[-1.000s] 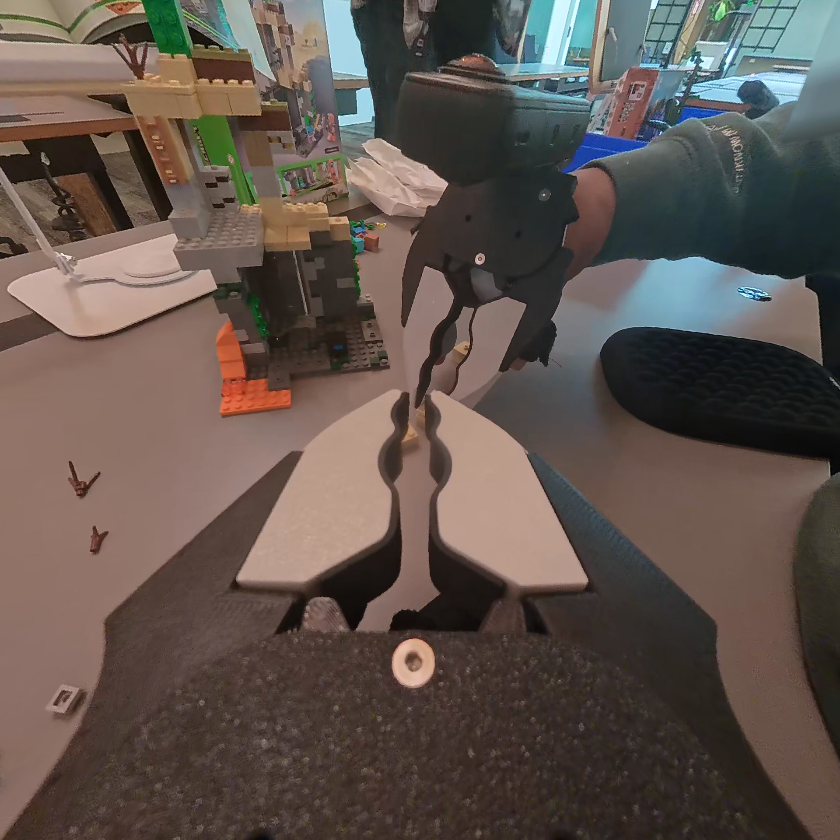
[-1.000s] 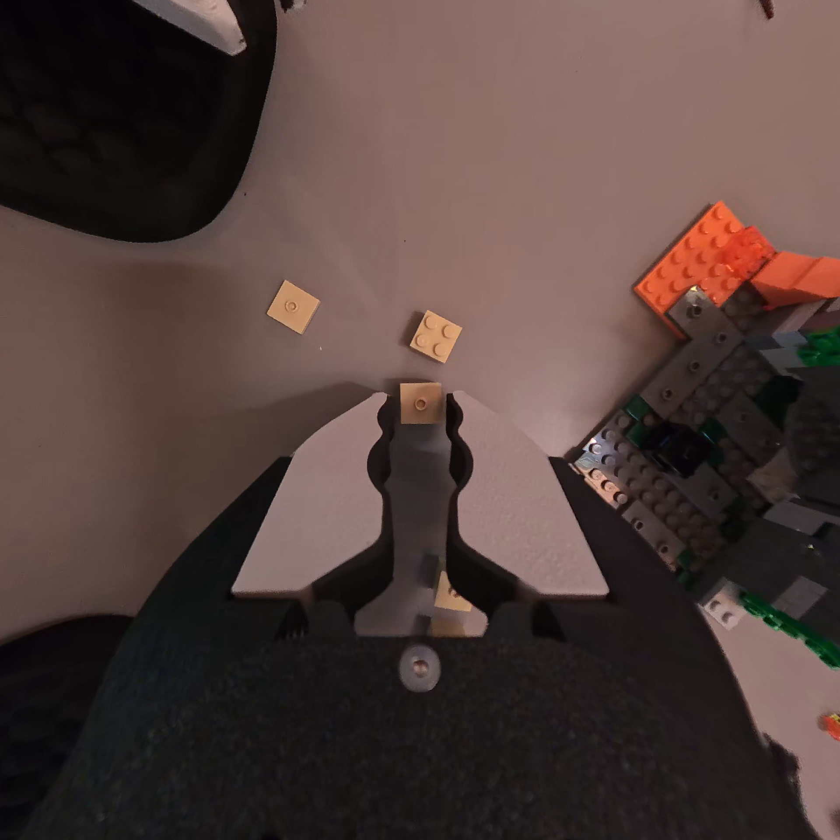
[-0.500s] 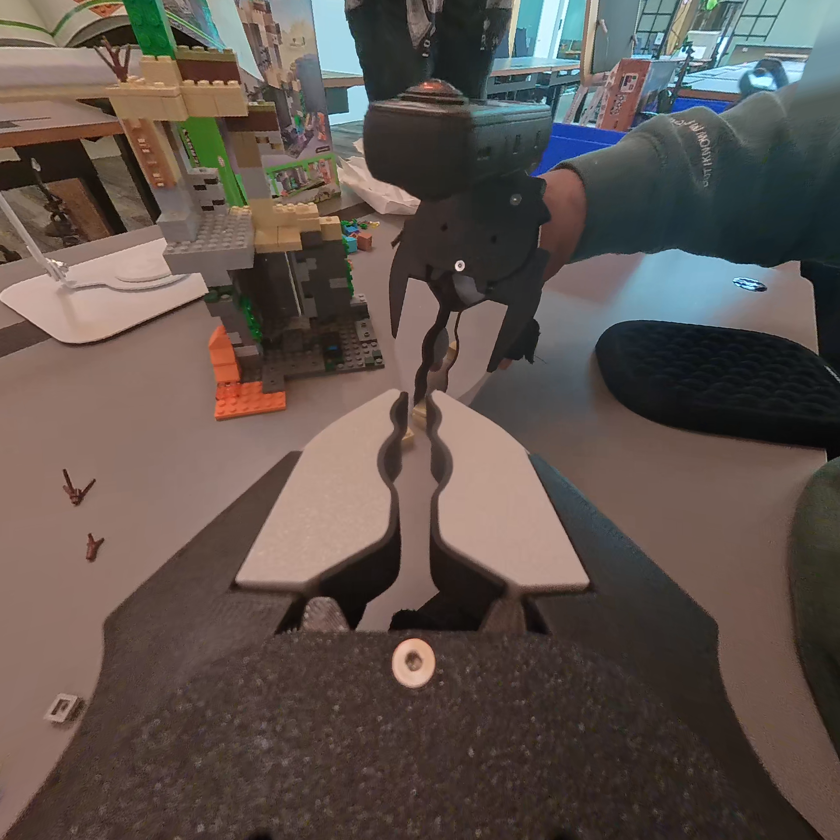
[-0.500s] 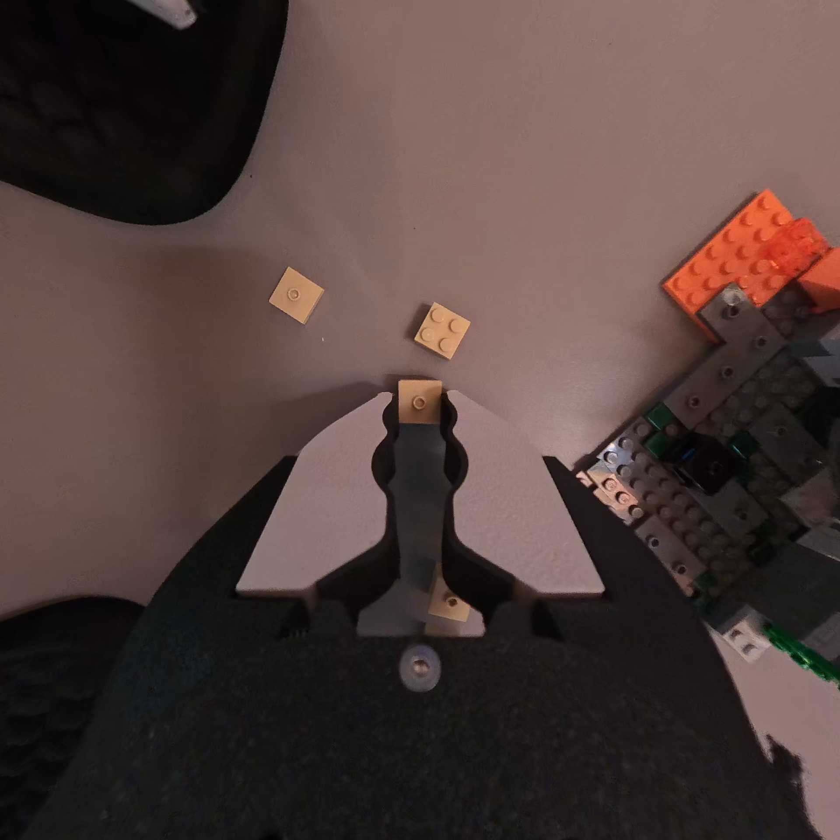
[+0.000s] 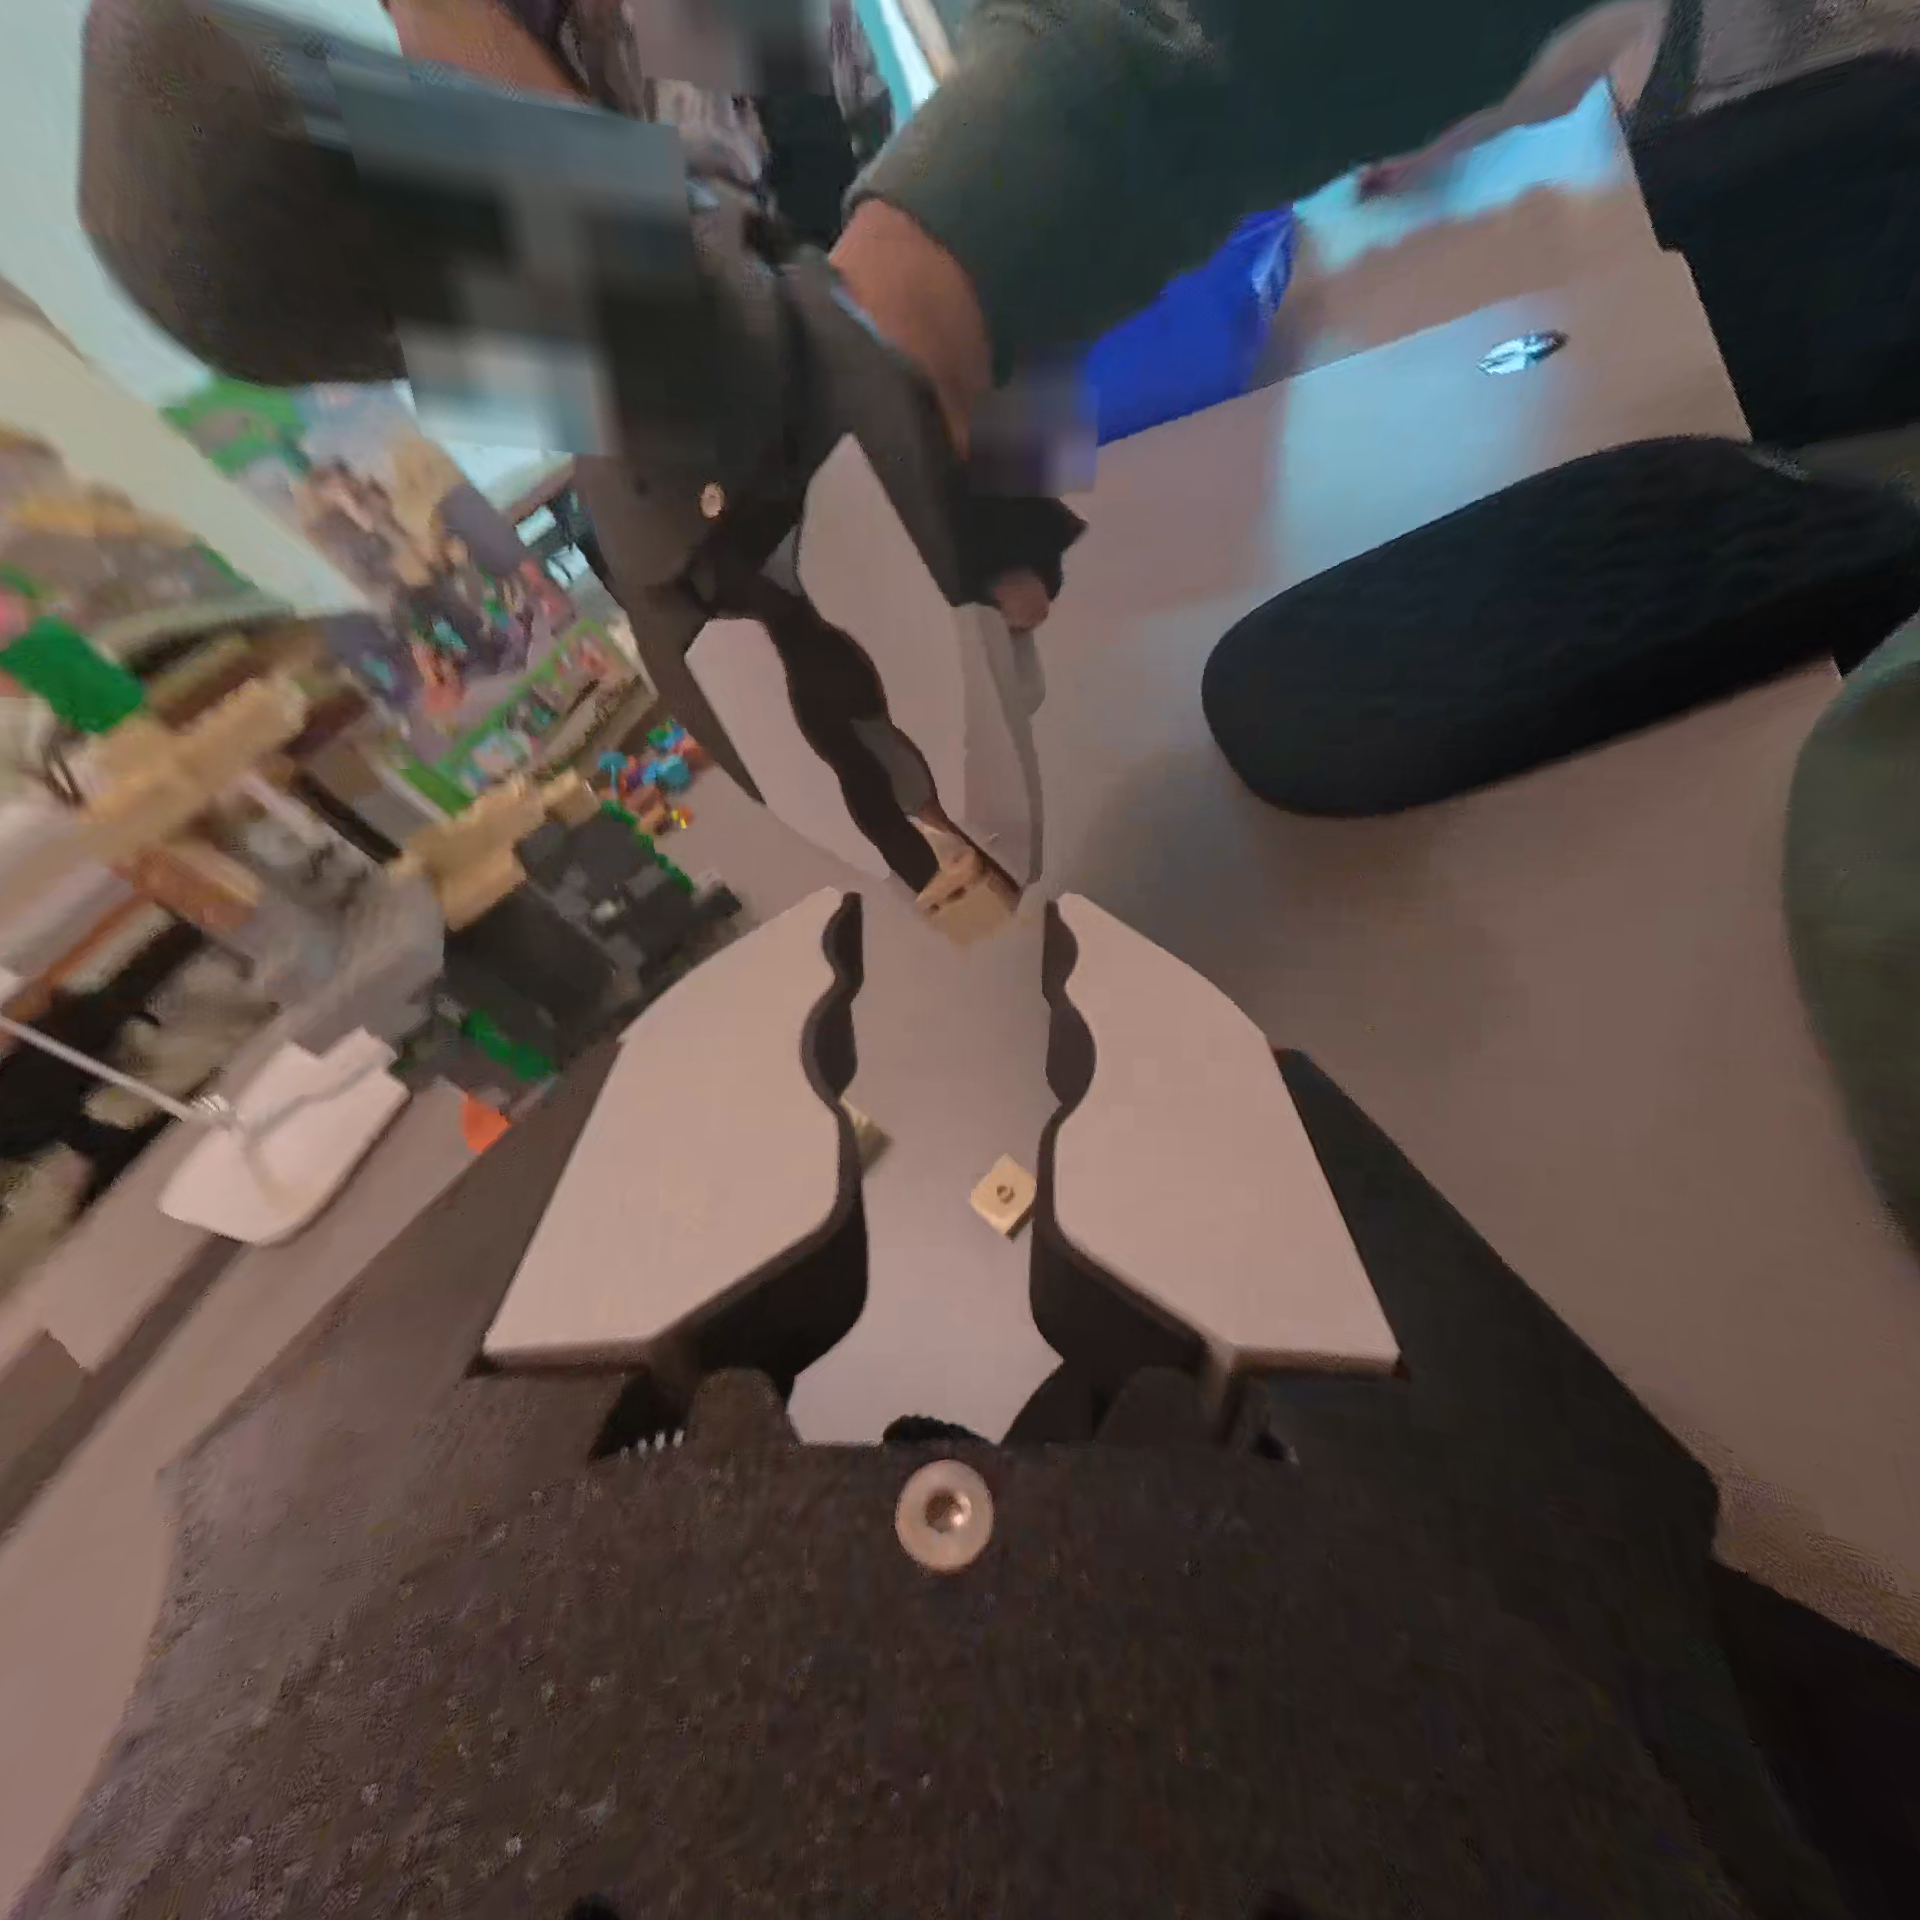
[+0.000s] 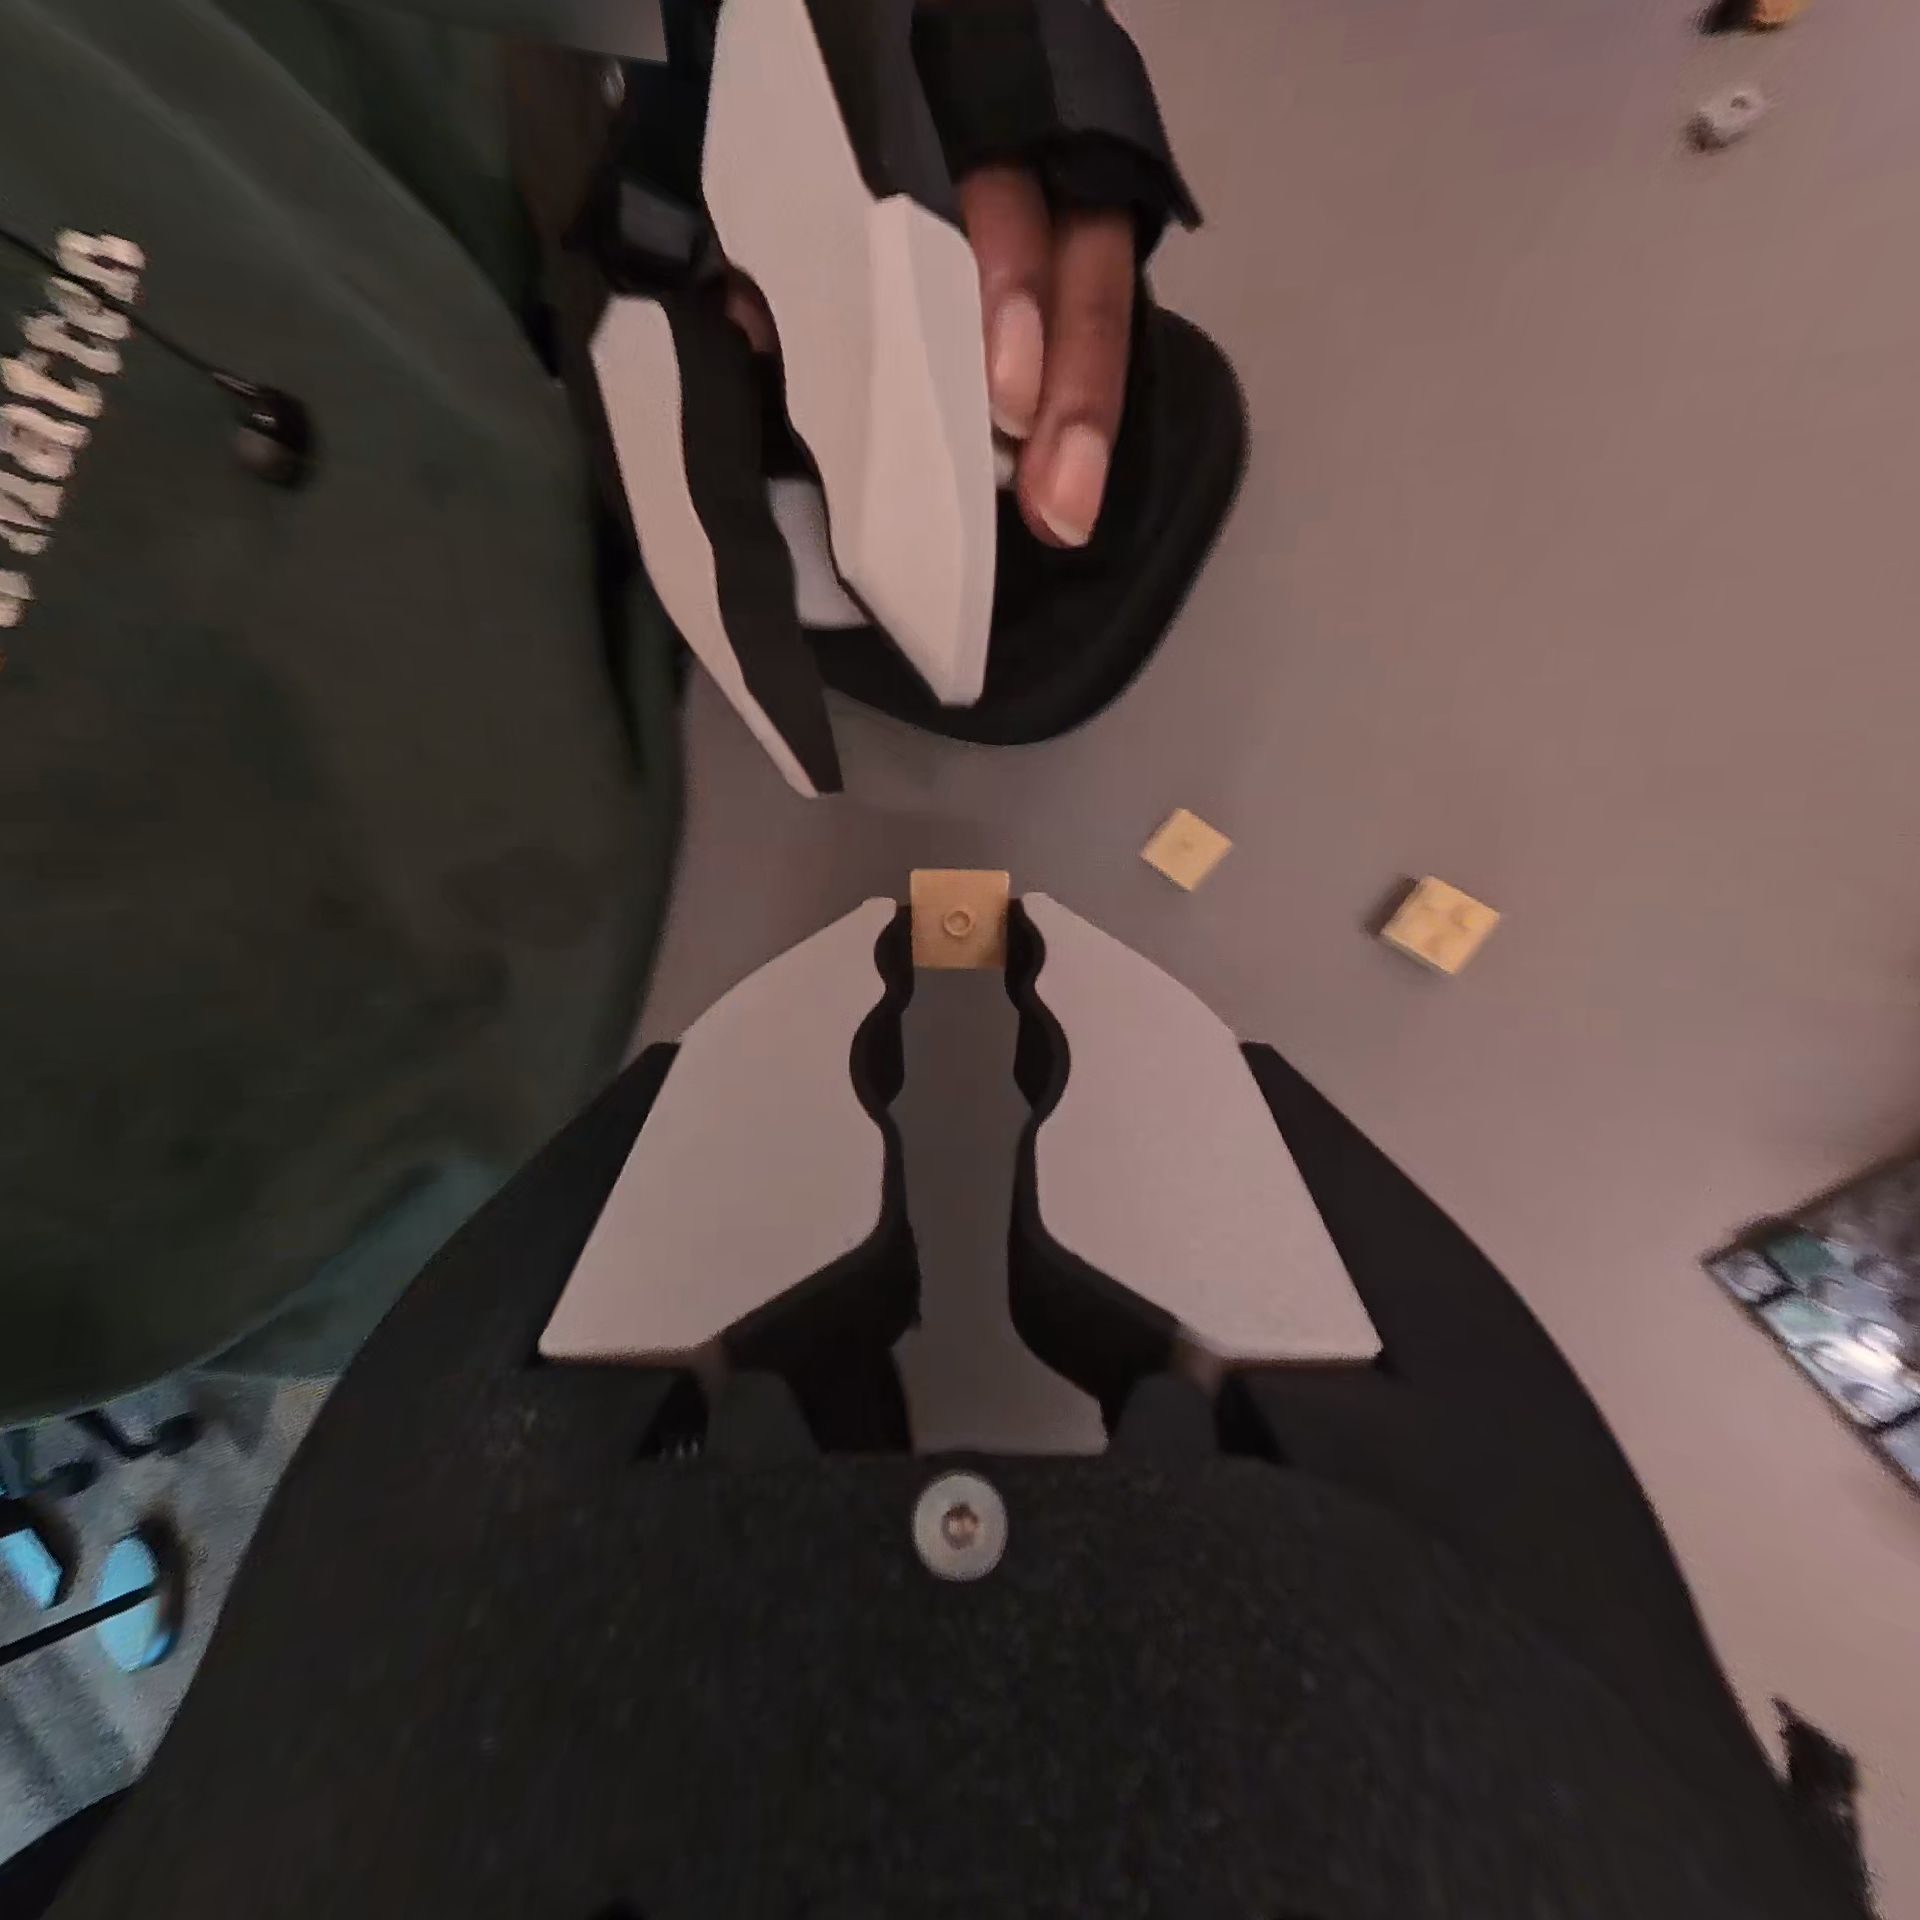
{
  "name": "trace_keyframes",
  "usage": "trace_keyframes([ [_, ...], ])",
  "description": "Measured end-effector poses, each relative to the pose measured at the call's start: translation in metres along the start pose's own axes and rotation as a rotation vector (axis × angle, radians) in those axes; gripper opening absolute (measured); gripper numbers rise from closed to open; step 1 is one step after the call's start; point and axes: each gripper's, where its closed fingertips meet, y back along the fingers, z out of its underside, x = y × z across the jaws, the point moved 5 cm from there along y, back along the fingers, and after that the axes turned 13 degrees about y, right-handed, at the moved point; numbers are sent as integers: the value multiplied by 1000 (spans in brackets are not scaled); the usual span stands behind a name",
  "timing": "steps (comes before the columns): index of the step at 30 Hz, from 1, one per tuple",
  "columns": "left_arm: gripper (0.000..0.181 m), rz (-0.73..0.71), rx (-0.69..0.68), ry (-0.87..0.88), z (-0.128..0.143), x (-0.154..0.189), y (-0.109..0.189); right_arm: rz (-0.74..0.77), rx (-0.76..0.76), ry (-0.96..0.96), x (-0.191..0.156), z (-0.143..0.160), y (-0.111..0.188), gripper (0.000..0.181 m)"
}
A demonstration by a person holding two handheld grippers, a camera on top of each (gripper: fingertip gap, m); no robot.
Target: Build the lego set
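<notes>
Two tongs: both in view
R tongs (image 6: 958,909): clamped on tan single-stud tile (image 6: 959,920), held above tabletop (image 6: 1558,520)
L tongs (image 5: 951,914): spread apart, nothing between
Loose tan pcs: tile (image 6: 1185,849) & 2x2 plate (image 6: 1439,924), near each other
Lego build (image 5: 540,862): left, blurred

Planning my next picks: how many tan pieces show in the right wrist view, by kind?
Tan single-stud tile: 2, that one held in the jaws of the right gripper, the other loose on the table
Tan plate with several studs: 1, loose on the table
Total: 3
</notes>
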Motion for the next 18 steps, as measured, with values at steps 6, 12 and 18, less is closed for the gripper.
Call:
trace_keyframes([
  [6, 33, 16, 45, -263, -12, 31, -5, -195, 48, -51, -31, -13, -8, 17],
  [12, 22, 60, 62, -364, -13, 50, -8, -302, 72, -76, -45, -14, -16, 16],
  [18, 16, 111, 83, -344, -18, 57, -4, -380, 139, -101, -54, -16, -16, 17],
])
